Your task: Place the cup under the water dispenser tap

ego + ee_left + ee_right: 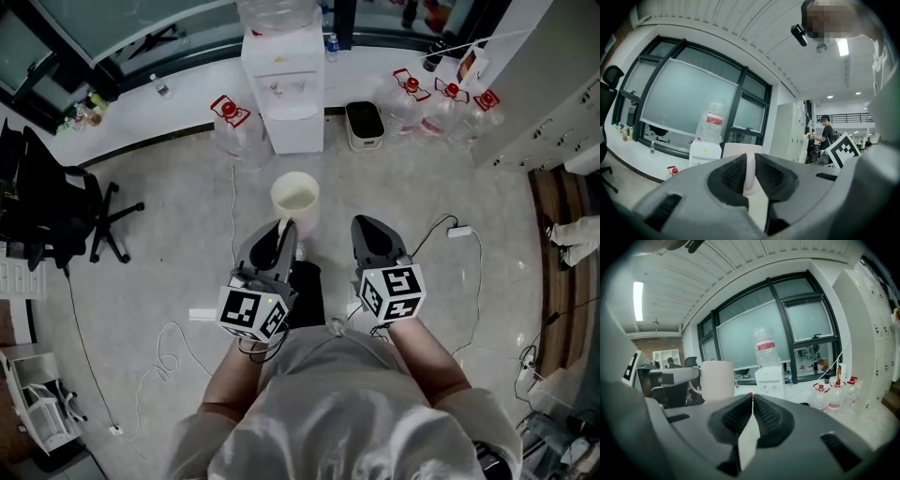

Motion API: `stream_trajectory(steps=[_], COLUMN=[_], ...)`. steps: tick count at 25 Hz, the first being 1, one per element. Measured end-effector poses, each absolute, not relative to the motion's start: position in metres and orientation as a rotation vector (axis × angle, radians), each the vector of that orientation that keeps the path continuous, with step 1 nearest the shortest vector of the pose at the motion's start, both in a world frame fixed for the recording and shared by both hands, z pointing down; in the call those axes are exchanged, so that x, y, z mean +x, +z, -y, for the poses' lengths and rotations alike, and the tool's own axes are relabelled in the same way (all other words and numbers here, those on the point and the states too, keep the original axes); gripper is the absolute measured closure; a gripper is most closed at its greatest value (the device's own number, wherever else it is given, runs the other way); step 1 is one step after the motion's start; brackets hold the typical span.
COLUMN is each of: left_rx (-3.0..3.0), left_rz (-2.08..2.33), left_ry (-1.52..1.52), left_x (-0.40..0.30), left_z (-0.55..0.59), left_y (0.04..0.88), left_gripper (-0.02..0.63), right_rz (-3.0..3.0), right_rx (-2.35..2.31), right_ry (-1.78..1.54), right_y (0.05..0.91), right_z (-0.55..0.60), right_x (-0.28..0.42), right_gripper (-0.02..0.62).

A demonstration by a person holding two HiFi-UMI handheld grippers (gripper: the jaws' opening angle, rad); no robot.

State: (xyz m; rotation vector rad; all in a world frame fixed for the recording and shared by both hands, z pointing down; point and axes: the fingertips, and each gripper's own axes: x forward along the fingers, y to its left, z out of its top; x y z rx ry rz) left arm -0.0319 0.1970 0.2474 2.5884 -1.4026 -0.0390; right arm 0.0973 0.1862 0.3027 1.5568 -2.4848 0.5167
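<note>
A white cup hangs above the floor in front of the person. My left gripper is shut on its handle. In the left gripper view the pale handle sits pinched between the dark pads, with the cup body just beyond. The white water dispenser, with a large bottle on top, stands against the far wall, straight ahead; it also shows as the dispenser and the dispenser. My right gripper is beside the left one, jaws shut together on nothing. The cup shows to its left.
Red-capped water jugs stand on the floor left of the dispenser and to its right. A small dark-topped appliance sits next to the dispenser. A black office chair is at left. Cables trail over the floor. A person stands by the lockers.
</note>
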Motion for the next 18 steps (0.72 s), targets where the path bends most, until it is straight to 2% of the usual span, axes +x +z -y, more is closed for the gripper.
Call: stream_trajectory(steps=[12,18], left_rx=[2.62,2.621], left_rz=[1.259,1.218], left_ry=[-0.035,0.003], left_x=[-0.083,-0.098], left_z=[0.013,0.078], left_y=[0.257,0.268], left_gripper=[0.554,0.554], right_rz=[2.383,2.327], right_rx=[1.687,1.719], right_ry=[0.502,0.572], right_y=[0.293,0.304], right_z=[-0.001,0.066], right_x=[0.052,0.039], right_gripper=[0.566,0.566])
